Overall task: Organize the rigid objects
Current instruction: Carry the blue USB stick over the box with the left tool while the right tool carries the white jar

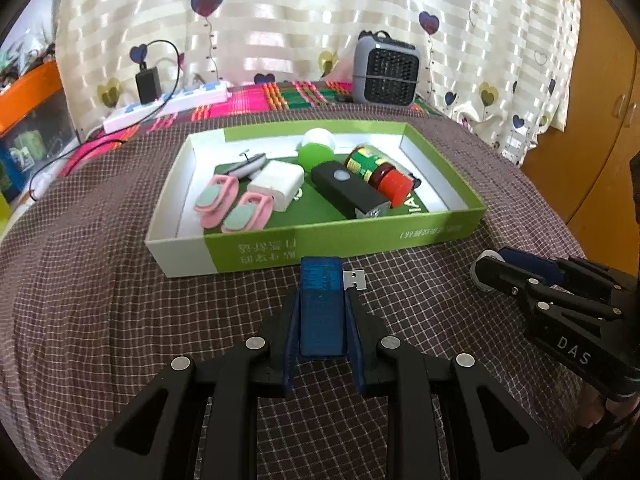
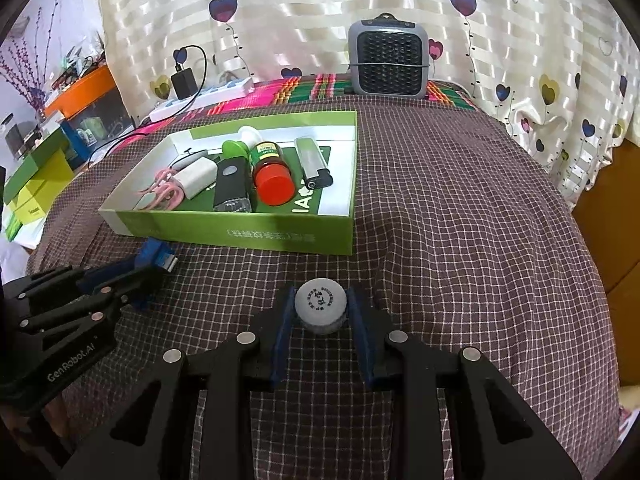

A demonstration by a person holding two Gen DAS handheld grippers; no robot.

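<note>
My left gripper (image 1: 322, 295) is shut on a translucent blue USB stick (image 1: 321, 312), whose metal plug (image 1: 355, 280) points right, just in front of the green box (image 1: 320, 246). My right gripper (image 2: 320, 300) is shut on a small white round-capped bottle (image 2: 320, 307) with printed text on top, low over the checked cloth. The box holds pink clips (image 1: 230, 208), a white charger (image 1: 276, 184), a black device (image 1: 350, 192), a red-capped jar (image 2: 272, 178), a green-and-white round item (image 1: 318, 148) and a lighter (image 2: 314, 164). Each gripper also shows in the other view: the right (image 1: 486, 270), the left (image 2: 156, 266).
A grey fan heater (image 2: 388, 60) stands at the back by the heart-print curtain. A white power strip with a black adapter (image 1: 168, 100) lies at the back left. Stacked green boxes (image 2: 36, 184) sit at the far left. A wooden cabinet (image 1: 600, 140) stands to the right.
</note>
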